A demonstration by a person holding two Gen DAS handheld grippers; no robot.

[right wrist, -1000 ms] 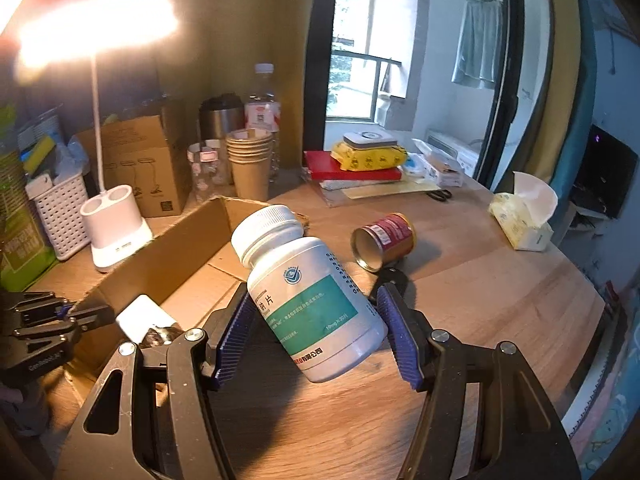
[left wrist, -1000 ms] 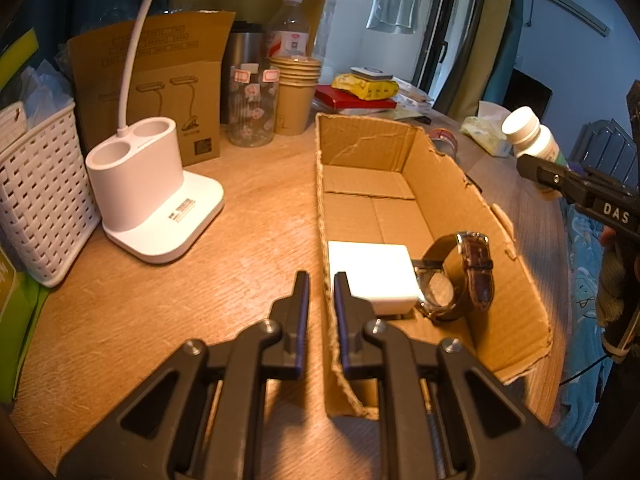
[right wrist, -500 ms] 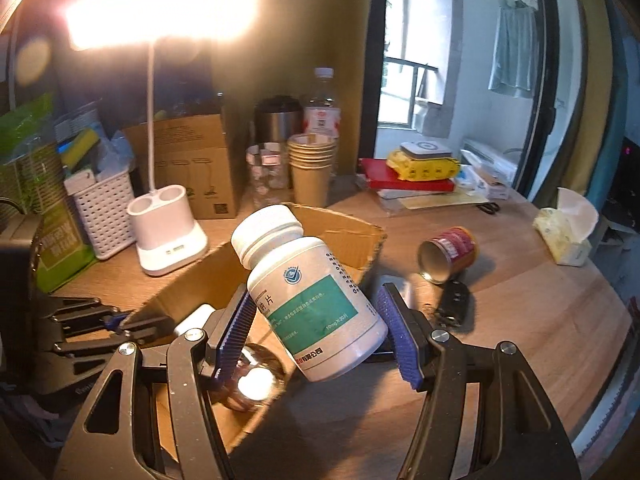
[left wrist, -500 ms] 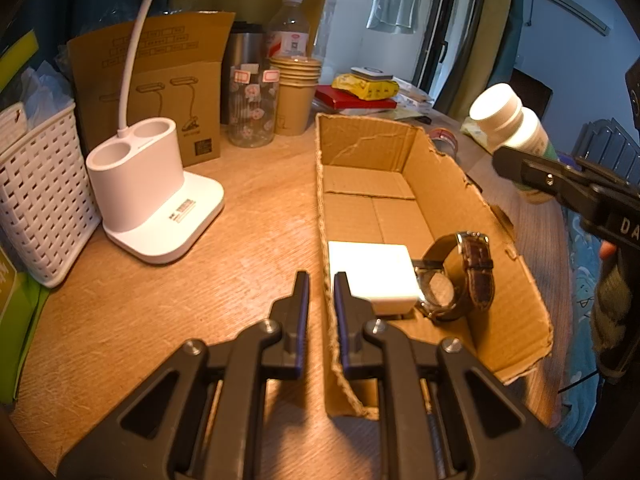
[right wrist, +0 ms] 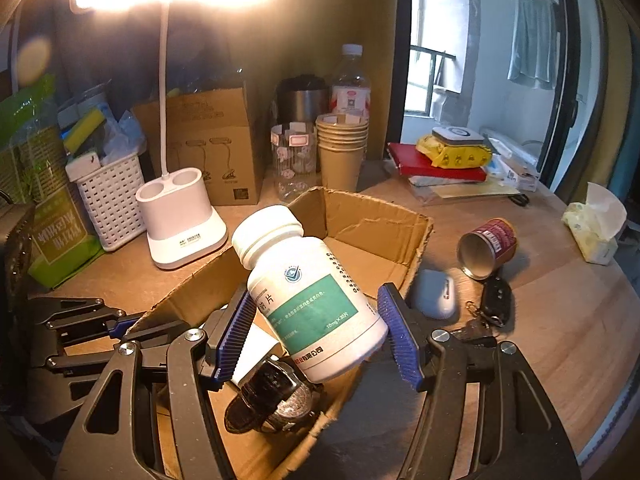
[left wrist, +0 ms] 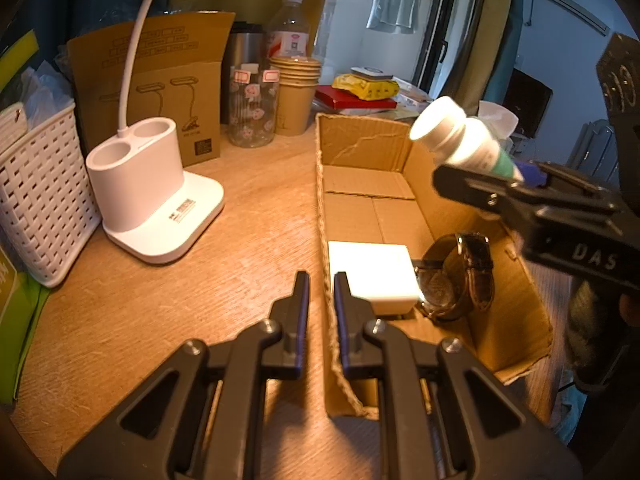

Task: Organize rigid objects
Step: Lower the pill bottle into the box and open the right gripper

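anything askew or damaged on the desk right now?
The small red can lies on its side on the desk, open end facing the camera, next to the car key. The cardboard box has ragged, torn edges. The pill bottle sits tilted in the right gripper.

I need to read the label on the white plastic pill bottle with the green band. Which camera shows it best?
The right wrist view: the white plastic pill bottle fills the centre, label facing the camera, clamped in the right gripper. The left wrist view shows the bottle only small, side-on and glare-washed above the cardboard box.
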